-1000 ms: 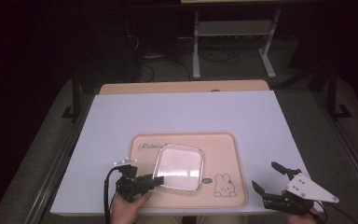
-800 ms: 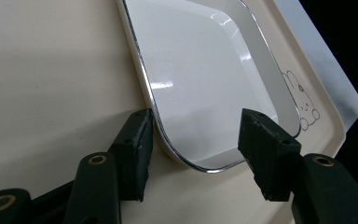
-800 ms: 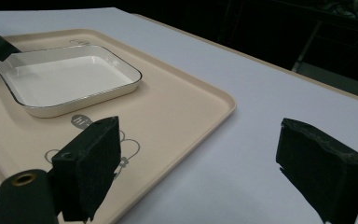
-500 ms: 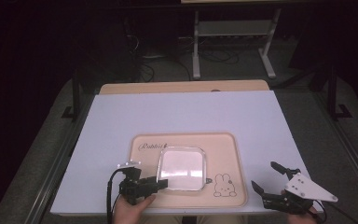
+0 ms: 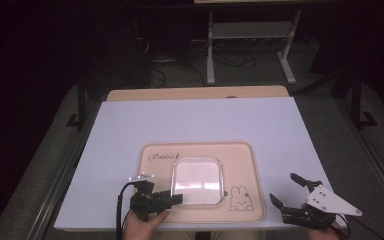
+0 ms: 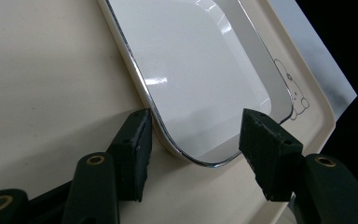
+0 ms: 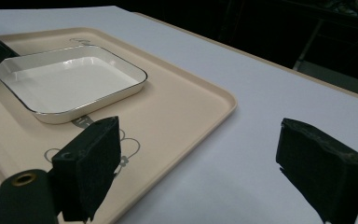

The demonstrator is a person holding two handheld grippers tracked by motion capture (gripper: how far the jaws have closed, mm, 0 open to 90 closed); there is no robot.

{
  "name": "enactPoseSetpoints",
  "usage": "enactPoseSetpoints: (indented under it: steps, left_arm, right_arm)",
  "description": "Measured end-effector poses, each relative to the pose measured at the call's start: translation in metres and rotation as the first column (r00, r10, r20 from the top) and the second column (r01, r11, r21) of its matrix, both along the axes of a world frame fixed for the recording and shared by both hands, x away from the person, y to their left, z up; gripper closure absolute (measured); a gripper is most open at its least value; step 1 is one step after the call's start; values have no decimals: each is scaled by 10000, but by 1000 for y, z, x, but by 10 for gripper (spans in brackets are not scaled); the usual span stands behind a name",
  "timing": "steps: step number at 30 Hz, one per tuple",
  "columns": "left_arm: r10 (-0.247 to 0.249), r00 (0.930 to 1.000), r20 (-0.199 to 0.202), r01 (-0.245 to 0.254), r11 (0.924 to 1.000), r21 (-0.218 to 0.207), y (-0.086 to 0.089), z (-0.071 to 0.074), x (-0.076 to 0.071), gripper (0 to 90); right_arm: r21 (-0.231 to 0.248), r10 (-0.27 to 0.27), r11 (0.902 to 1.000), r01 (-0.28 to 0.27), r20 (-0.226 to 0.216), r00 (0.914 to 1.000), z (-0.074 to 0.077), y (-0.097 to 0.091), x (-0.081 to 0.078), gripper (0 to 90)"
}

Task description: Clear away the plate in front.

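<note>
I see the white square dish (image 6: 191,79) lying flat on the beige tray (image 5: 155,200); it looks rigid, glossy, likely slippery and chippable. My left hand-held gripper (image 6: 196,140) straddles its near corner, jaws apart; I'd clamp the rim. My right hand-held gripper (image 5: 290,192) is open over the tabletop (image 5: 200,120)

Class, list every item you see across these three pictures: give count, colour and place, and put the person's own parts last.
Square dish: one, white with a thin dark rim, on the tray, left of its rabbit drawing.
Tray: one, beige, near edge of the table.
Table: one, white top, centre.
Metal stand: one, pale grey, on the floor beyond the table.
Left gripper: one, black, jaws open astride the dish's near corner.
Right gripper: one, black with a grey plate, open over the table, right of the tray.
Hand: one, bottom edge, holding the left gripper.
</note>
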State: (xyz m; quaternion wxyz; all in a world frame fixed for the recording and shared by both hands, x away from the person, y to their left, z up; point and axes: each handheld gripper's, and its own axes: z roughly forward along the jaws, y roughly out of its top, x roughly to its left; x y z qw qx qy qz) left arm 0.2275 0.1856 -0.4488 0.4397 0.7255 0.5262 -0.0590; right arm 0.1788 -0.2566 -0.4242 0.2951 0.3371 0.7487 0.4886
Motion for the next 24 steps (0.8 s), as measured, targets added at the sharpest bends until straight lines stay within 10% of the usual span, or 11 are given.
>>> enactPoseSetpoints:
  steps: [24]
  left_arm:
    - [-134,9935,1128,12,9942,1075,8,11,10,394]
  right_arm:
    - [2,43,10000,-43,8,10000,0,0,0,130]
